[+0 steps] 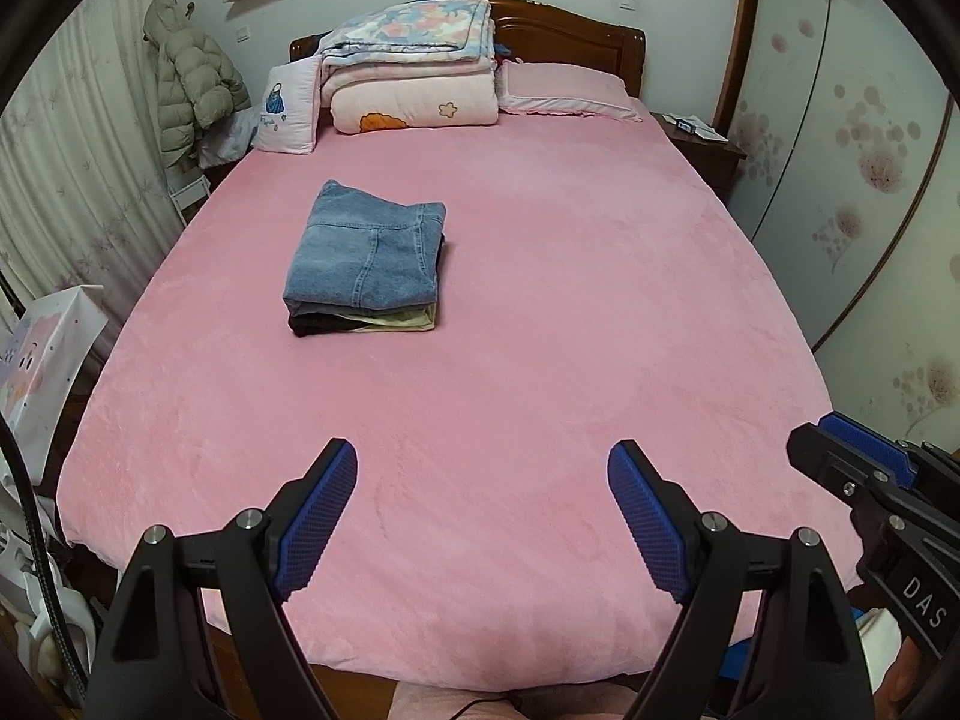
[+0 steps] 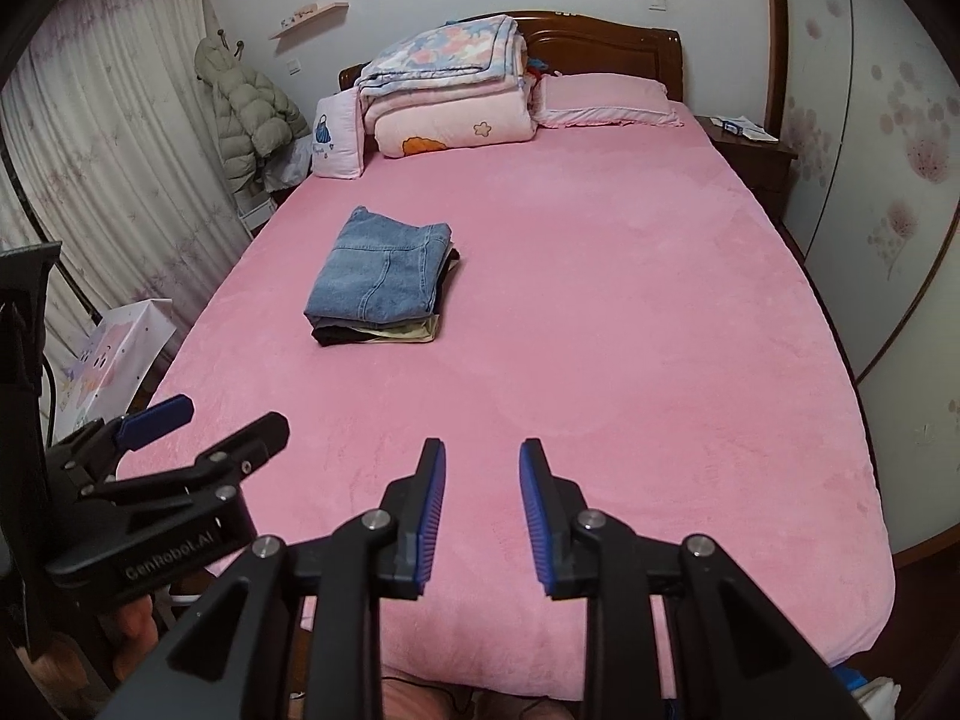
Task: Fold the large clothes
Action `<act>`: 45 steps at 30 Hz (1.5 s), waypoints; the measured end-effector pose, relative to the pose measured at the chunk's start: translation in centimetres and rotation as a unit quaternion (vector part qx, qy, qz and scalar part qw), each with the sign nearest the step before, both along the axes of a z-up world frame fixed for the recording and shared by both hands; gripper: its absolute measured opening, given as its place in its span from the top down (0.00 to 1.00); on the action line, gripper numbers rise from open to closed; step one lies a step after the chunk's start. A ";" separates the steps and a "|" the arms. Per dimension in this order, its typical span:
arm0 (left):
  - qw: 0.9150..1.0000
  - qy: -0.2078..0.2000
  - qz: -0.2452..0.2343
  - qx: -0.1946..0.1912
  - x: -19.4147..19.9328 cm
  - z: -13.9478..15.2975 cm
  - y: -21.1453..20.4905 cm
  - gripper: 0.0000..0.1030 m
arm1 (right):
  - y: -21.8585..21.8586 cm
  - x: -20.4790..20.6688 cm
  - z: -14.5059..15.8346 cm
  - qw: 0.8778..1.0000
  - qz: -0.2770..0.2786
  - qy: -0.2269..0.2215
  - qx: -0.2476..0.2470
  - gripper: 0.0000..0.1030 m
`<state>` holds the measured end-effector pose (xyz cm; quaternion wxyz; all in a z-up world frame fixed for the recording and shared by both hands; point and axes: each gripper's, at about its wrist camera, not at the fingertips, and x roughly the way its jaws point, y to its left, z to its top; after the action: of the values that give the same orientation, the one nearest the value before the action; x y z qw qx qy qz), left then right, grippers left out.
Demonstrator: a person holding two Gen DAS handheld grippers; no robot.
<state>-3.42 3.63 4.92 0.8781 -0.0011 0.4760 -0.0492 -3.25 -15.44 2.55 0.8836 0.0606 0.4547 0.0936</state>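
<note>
Folded jeans point(image 1: 367, 255), long axis toward headboard point(image 1: 564, 36)

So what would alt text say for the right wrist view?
A folded stack of clothes, jeans on top, lies on a pink bed. The right gripper hovers empty over the near edge, jaws slightly apart; the left gripper is at lower left, also empty. Folded quilts sit by the headboard.

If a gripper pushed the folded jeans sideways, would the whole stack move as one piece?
Probably not. The jeans lie on top of thinner dark and pale folded garments, so the top would likely slide off them. Denim looks thick, so the fold should hold fairly well, yet droop if lifted by one edge. The fuzzy pink bedspread would likely drag on the bottom layer.
</note>
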 end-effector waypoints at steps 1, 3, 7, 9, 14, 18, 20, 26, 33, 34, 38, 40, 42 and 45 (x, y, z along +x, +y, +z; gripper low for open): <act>1.000 0.001 0.000 0.000 -0.1 -0.1 -0.1 0.18 | -0.1 0.0 -0.1 1.000 0.000 0.001 0.001 0.70; 1.000 0.006 -0.001 -0.003 -0.5 -0.2 -0.3 0.18 | -0.4 -0.3 -0.2 1.000 -0.004 0.004 0.006 0.67; 1.000 0.008 -0.002 -0.006 -1.1 -0.2 -0.4 0.18 | -0.8 -0.8 -0.2 1.000 -0.011 0.004 0.005 0.67; 1.000 0.007 0.000 -0.008 -1.2 -0.2 -0.4 0.17 | -0.9 -1.0 -0.3 1.000 -0.012 0.005 0.006 0.67; 1.000 0.003 0.001 -0.009 -1.6 -0.2 -0.6 0.17 | -1.0 -1.3 -0.4 1.000 -0.011 0.005 0.008 0.67; 1.000 0.000 0.001 -0.009 -1.6 0.0 -0.6 0.17 | -1.0 -1.6 -0.3 1.000 -0.012 -0.003 0.004 0.67; 1.000 -0.001 0.001 -0.008 -1.6 0.0 -0.6 0.17 | -0.9 -1.7 -0.3 1.000 -0.010 -0.005 0.002 0.67; 1.000 -0.002 0.000 -0.003 -1.5 -0.2 -0.9 0.17 | -0.7 -1.9 -0.3 1.000 -0.008 -0.007 0.001 0.67; 1.000 -0.001 0.000 -0.002 -1.6 -0.4 -1.2 0.17 | -0.9 -1.7 -0.3 1.000 -0.004 -0.004 0.000 0.67; 1.000 -0.001 -0.001 -0.003 -1.6 -0.4 -1.2 0.17 | -0.9 -1.6 -0.4 1.000 -0.004 -0.003 0.000 0.67; 1.000 0.001 -0.004 -0.004 -1.6 -0.4 -1.2 0.17 | -1.3 -1.4 -0.6 1.000 -0.004 0.002 0.000 0.67; 1.000 0.002 -0.006 -0.004 -1.6 -0.3 -1.1 0.17 | -1.6 -1.1 -0.6 1.000 -0.005 0.004 0.000 0.67; 1.000 0.003 -0.008 -0.004 -1.5 -0.3 -1.2 0.17 | -1.6 -0.8 -0.6 1.000 -0.005 0.007 0.000 0.67; 1.000 0.003 -0.014 -0.004 -1.4 -0.4 -1.2 0.17 | -1.8 -0.5 -0.8 1.000 -0.005 0.009 0.001 0.67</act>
<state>-4.82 2.46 4.56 0.8759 0.0016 0.4783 -0.0631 -3.76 -17.24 1.80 0.8798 0.0650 0.4624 0.0888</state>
